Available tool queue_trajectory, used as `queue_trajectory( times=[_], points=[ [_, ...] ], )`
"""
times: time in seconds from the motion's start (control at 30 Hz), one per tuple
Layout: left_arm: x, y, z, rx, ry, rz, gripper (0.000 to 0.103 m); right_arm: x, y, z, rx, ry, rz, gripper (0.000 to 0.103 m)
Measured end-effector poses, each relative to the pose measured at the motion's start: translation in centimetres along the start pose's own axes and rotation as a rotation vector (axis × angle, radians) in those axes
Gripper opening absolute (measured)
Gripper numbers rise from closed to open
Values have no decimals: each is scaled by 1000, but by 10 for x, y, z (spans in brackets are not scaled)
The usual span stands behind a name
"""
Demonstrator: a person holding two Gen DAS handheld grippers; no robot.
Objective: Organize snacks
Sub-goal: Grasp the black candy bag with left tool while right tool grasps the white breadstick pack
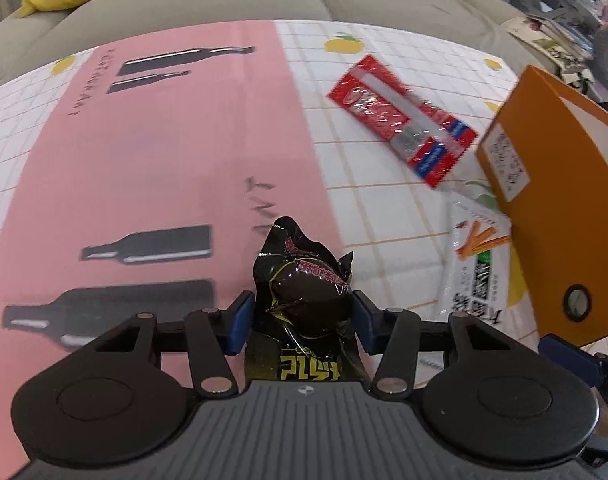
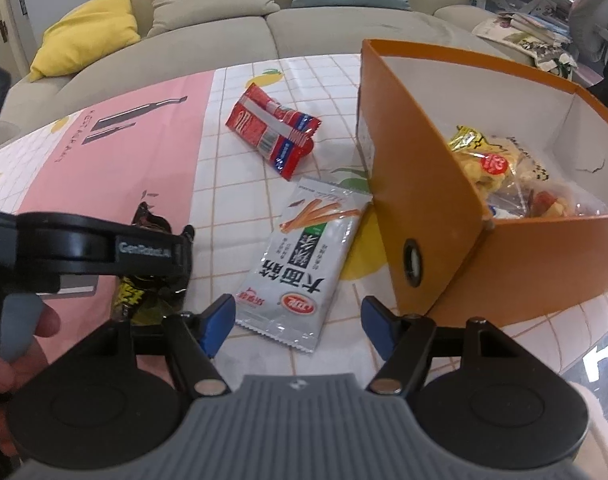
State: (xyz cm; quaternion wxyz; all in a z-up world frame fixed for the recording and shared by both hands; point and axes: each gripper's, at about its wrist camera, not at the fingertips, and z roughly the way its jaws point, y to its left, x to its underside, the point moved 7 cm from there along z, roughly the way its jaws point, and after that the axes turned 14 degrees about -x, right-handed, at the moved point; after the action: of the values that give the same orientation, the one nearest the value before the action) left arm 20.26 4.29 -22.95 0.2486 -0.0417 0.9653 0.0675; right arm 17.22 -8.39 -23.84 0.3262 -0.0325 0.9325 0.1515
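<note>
Pinching the black snack packet (image 1: 304,292), the left gripper (image 1: 302,322) grasps it; the released right gripper (image 2: 298,322) straddles the white packet (image 2: 304,264).

The left tool (image 1: 302,316) tilts steeply down toward the bench, its blue pads (image 1: 240,322) drawn in against the two sides of the black snack packet (image 1: 304,292) gripped between them. In the right wrist view its black body reaches in from the left edge, with the person's fingers (image 2: 28,332) wrapped around its grey trigger. The right tool (image 2: 298,322) also slopes downward, its blue pads (image 2: 218,322) spread wide apart with nothing pressed between them, hovering over the near part of the bench.
</note>
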Motion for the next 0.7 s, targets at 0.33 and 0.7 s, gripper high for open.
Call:
queue_trajectory(
  times=[0.33, 0.7],
  points=[
    [5, 26, 1, -28, 21, -46, 60, -13, 2, 29, 137, -23, 31, 83],
    [7, 29, 1, -17, 18, -41, 61, -5, 0, 45, 157, -32, 76, 65]
  ],
)
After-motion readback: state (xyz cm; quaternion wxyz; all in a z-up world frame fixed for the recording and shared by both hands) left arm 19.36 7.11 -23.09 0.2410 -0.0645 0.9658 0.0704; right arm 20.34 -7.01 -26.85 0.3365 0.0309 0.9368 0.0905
